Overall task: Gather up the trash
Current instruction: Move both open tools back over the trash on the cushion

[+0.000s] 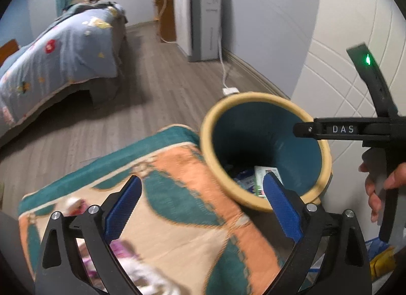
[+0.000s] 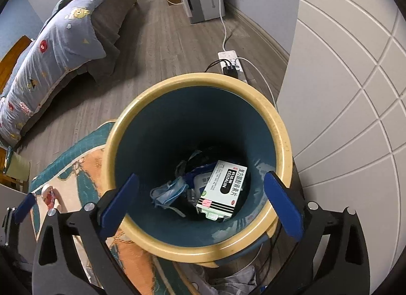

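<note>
Now, my tongs first, then outward.

Left tongs (image 1: 203, 205): released, blue pads spread wide with nothing between them. They hang over the patterned cloth (image 1: 177, 193), angled down, the right pad overlapping the near rim of the bin in view.

Right tongs (image 2: 201, 200): also released and empty, pointing steeply down into the bin's mouth. I judge they sit there because a drop into the bin is the point of this step; the open gap frames the contents below.

Right tongs seen from the left: the black handle marked DAS and my hand (image 1: 380, 188) on its grip show at the right edge, over the bin's far side.

Bin (image 2: 279, 127): round, cream rim, dark teal inside, standing upright between the patterned cloth and the white panelled wall.

Trash in the bin: a white and green medicine box (image 2: 220, 188) lies tilted on the bottom, directly under the right tongs' gap, beside a crumpled blue face mask (image 2: 165, 193) and dark scraps. All are well below the pads, not touched.

Trash still out, as I judge it: a small pink and white item (image 2: 49, 194) rests on the cloth to the left of the bin, near the left tongs; blurred pale and purple bits (image 1: 121, 254) lie under them.

Beyond: wood floor, a bed (image 1: 63, 49) with a blue quilt, a power strip (image 2: 229, 63) behind the bin.
</note>
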### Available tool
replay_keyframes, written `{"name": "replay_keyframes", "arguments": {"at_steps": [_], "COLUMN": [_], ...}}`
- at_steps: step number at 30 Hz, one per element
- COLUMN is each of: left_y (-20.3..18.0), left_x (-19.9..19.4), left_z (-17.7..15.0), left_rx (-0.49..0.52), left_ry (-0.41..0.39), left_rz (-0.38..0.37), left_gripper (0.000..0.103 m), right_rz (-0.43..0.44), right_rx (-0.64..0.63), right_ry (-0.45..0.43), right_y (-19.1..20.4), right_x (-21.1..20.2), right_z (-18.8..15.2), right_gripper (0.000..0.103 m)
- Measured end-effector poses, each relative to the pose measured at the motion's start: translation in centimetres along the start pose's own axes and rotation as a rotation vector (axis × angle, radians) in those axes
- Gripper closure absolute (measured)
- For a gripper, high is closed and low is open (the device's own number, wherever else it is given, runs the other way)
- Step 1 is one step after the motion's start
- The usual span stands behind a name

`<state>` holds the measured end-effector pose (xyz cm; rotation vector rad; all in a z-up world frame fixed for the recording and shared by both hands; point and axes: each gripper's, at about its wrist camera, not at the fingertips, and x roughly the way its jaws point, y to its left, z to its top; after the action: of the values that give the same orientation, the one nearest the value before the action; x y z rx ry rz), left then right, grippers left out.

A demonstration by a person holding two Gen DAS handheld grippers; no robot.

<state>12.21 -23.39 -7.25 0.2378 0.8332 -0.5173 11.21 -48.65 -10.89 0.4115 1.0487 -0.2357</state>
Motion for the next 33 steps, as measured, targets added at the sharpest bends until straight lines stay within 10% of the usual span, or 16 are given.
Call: {"name": "replay_keyframes", "arguments": {"at_steps": [20, 33], "left_y": [12.7, 12.9], "left_x": [-18.2, -16.6], "left_z": [-8.3, -16.3], "left_rx": [-0.243, -0.31], "left_ry": [-0.087, 0.049], "left_rz": [0.231, 0.268], "left_gripper": [0.005, 0.005], "right_rz": [0.101, 0.044], "right_rx": [-0.338, -0.452], "right_ry": [-0.029, 0.037], "right_y": [14.4, 19.8], "right_x": [-8.1, -7.3], "right_z": [-7.0, -14.1], "right_gripper": [0.006, 0.006]}}
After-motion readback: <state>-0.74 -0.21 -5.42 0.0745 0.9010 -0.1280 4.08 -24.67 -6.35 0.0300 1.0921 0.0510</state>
